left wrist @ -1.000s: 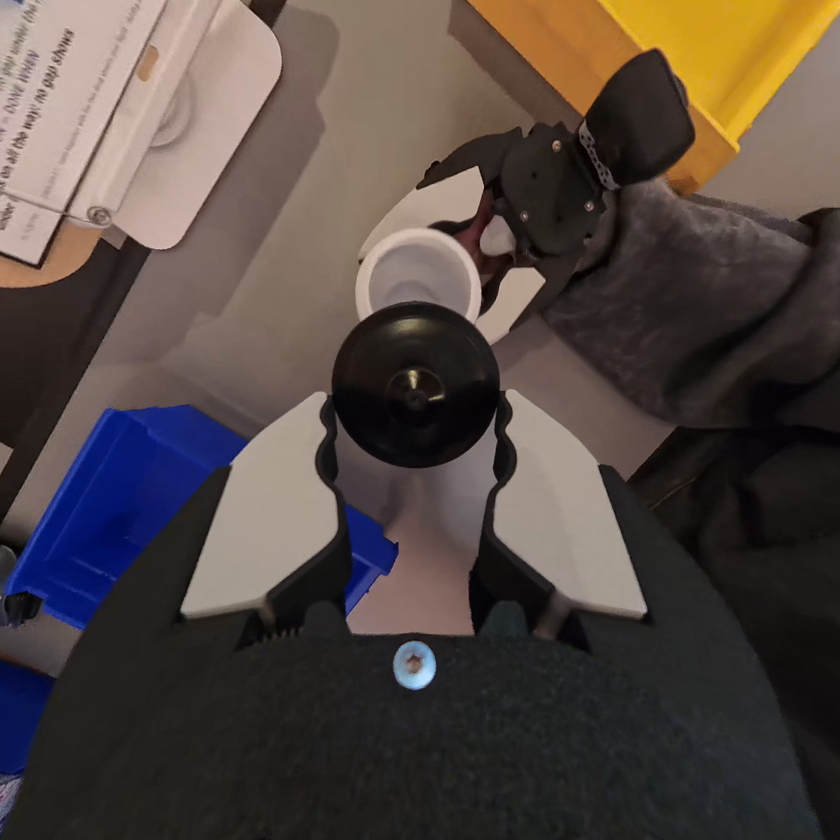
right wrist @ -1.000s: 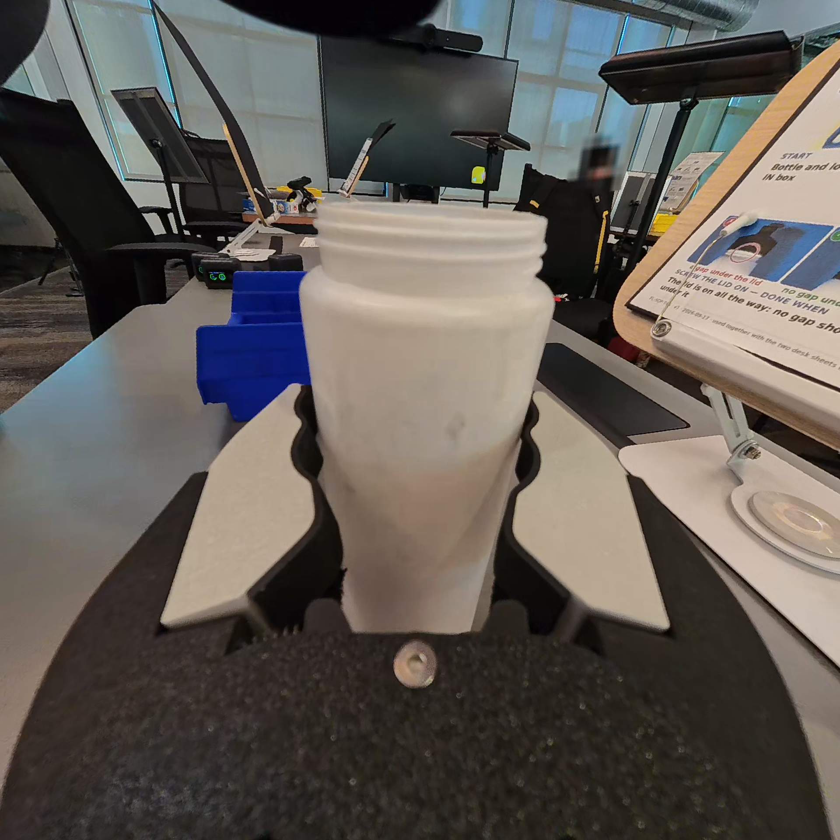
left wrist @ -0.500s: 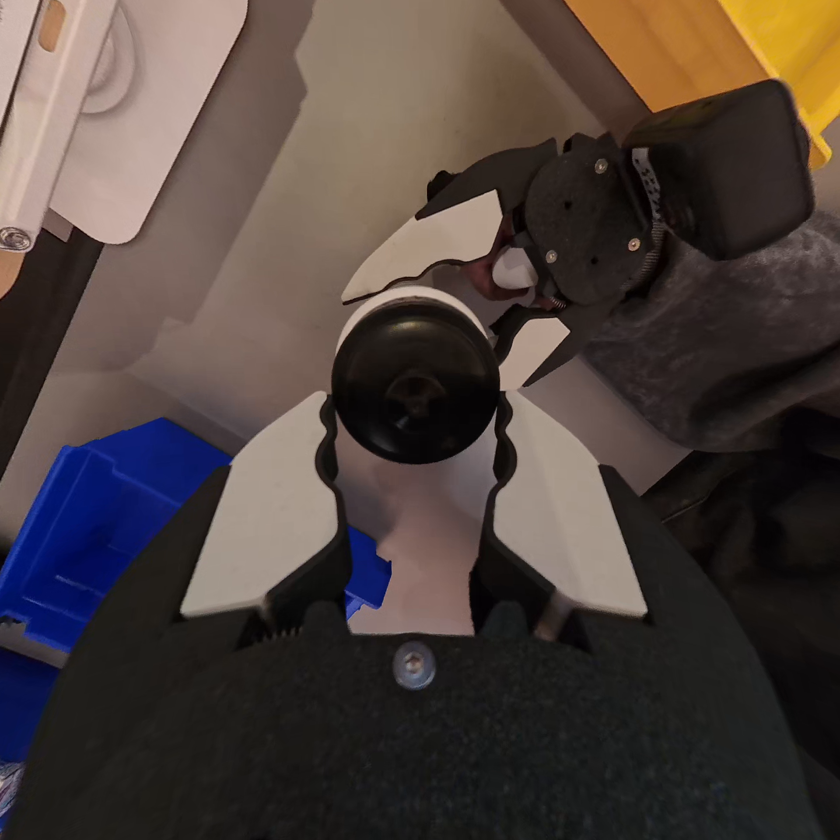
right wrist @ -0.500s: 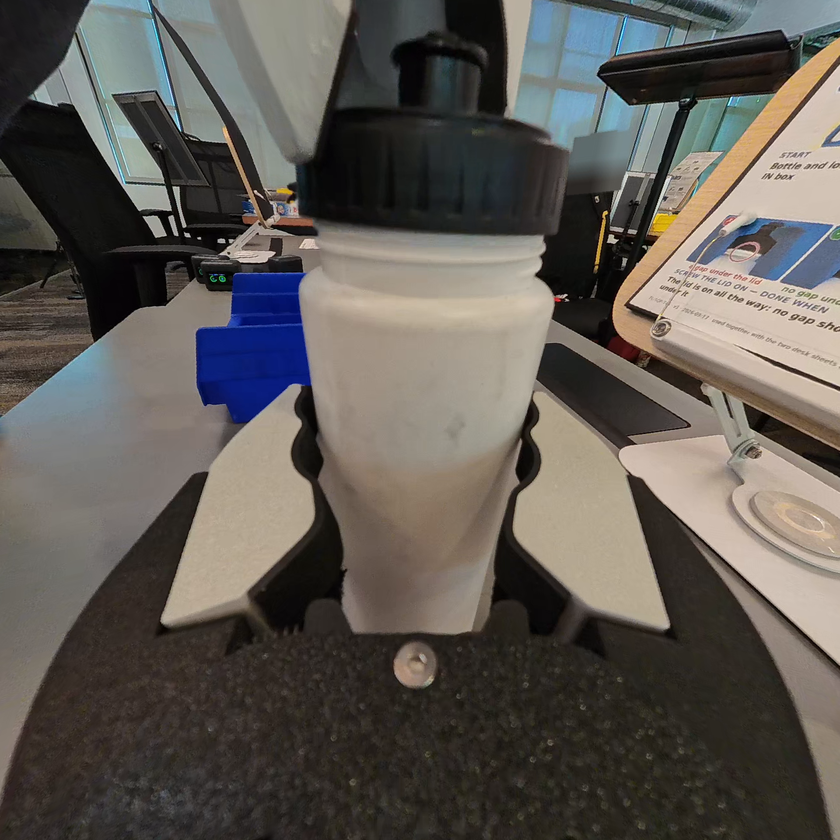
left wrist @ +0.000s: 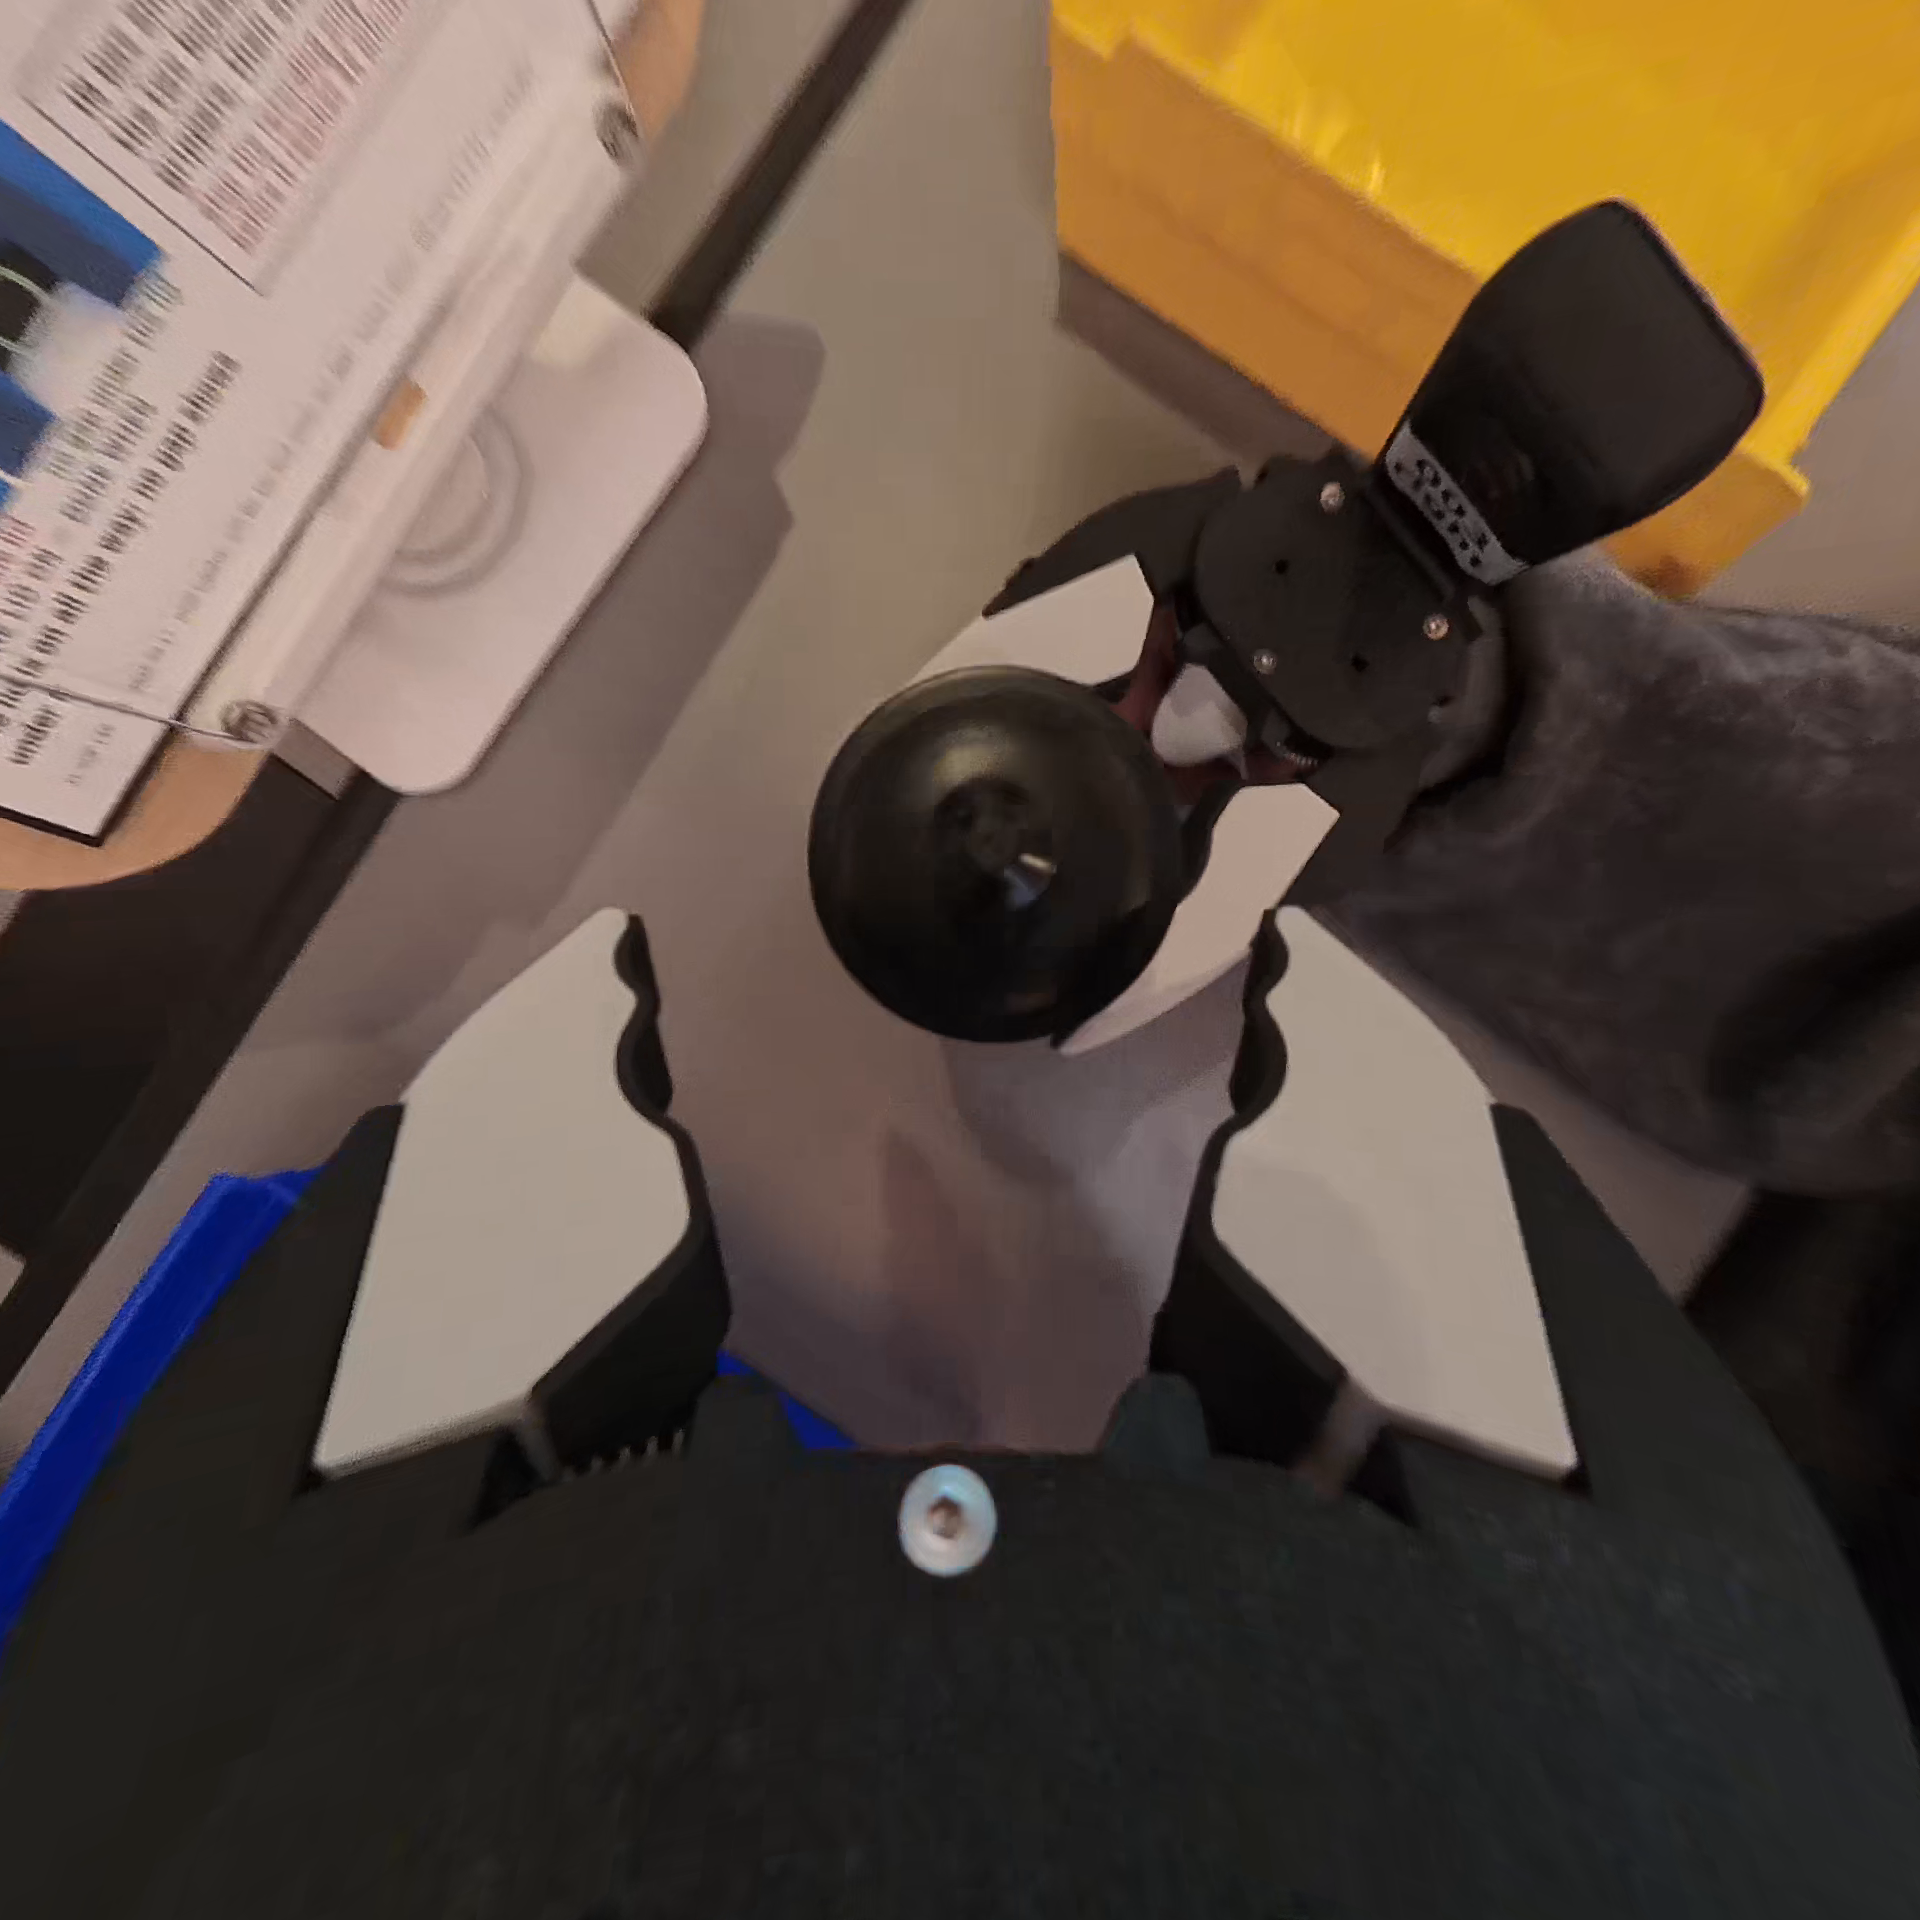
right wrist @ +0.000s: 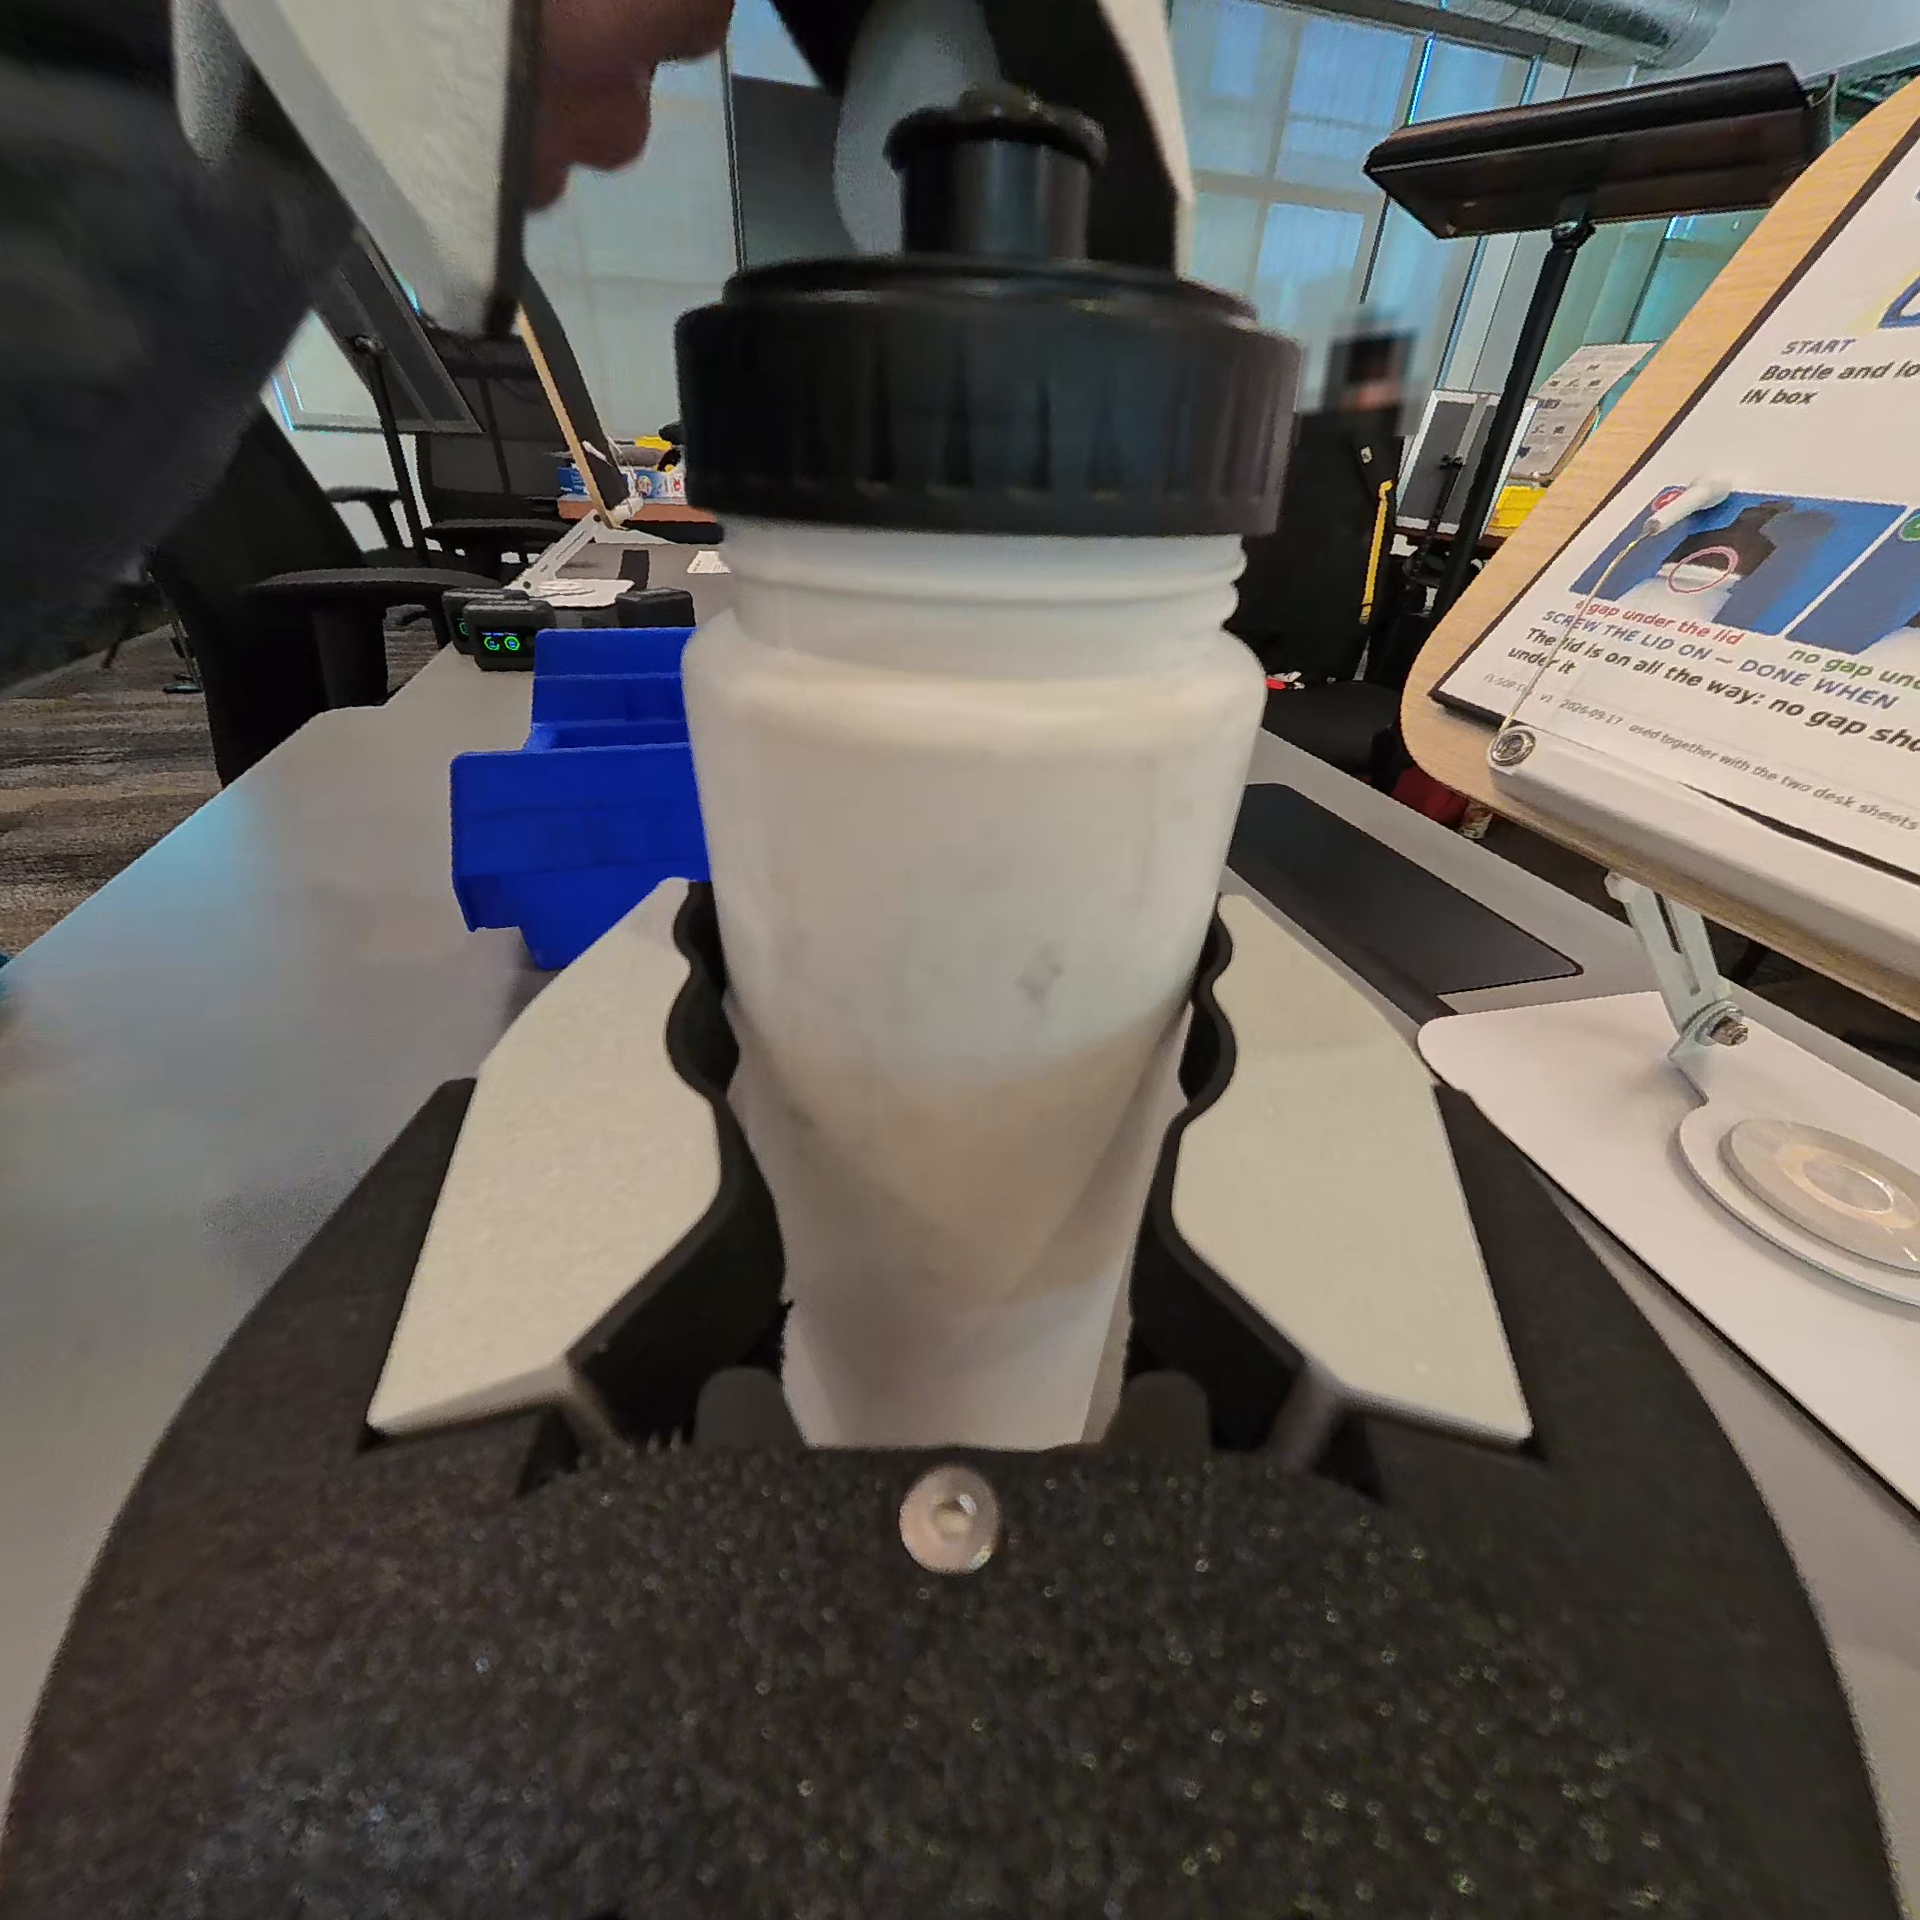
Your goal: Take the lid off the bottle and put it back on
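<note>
My right gripper (right wrist: 961, 1049) is clamped on the white bottle (right wrist: 971, 862), which stands upright and fills the centre of the right wrist frame, both pads pressed against its lower body. The black lid (right wrist: 987, 400) sits on the bottle's neck, but white thread shows beneath its rim, so it is not seated all the way down.

My left gripper (left wrist: 945, 1023) looks straight down from above with its jaws spread wide and nothing between them. The lid (left wrist: 995, 854) lies just beyond the fingertips (left wrist: 623, 977) in the centre of that frame, with clear gaps on both sides. I cannot tell whether the tips touch it.

The grey table (right wrist: 239, 935) is bare at the left of the right wrist frame. A blue bin (right wrist: 577, 790) sits just behind the bottle to the left of centre. At the right edge a tilted instruction board (right wrist: 1714, 582) on a white stand base (right wrist: 1662, 1195) leans in close, so room is tighter there. In the left wrist frame a yellow bin (left wrist: 1455, 187) fills the upper right, and a grey sleeve (left wrist: 1662, 883) crosses the right edge behind the right gripper (left wrist: 1340, 634).
</note>
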`<state>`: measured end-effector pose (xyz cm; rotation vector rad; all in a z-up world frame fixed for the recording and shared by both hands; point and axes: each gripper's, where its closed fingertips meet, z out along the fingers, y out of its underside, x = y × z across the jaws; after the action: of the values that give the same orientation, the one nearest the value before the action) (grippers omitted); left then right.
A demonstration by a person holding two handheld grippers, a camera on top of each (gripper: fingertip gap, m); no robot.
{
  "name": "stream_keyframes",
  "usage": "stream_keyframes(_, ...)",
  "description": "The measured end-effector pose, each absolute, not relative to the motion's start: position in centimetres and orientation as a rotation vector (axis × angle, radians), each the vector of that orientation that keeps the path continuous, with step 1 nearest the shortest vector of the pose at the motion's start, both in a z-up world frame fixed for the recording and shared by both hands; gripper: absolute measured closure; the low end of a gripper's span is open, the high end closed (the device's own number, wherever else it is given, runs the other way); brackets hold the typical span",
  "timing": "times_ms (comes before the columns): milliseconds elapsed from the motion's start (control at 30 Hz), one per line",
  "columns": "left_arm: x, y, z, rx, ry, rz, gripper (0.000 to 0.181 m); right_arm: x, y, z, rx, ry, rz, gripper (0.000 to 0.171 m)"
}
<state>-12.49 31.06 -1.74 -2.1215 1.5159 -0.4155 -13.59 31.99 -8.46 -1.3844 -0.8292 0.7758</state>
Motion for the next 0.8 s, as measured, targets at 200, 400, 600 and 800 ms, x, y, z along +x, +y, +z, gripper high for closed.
stream_keyframes(200,-14.2,28.3,-6.9,-1.757,1.139,-0.786,0.075,-13.5,32.0,-8.5,-1.395,-0.837,0.787,0.085)
stream_keyframes(400,-14.4,29.3,-11.2,-1.63,1.05,-0.785,0.084,-13.6,32.1,-8.6,-1.414,-0.845,0.795,0.085)
stream_keyframes(600,-14.0,29.7,-7.6,-1.559,1.055,-1.019,0.074,-13.7,32.0,-9.8,-1.452,-0.909,0.731,0.085)
stream_keyframes(800,-12.3,29.7,-7.2,-1.512,1.115,-1.037,0.066,-13.3,31.4,-11.2,-1.521,-0.843,0.723,0.073)
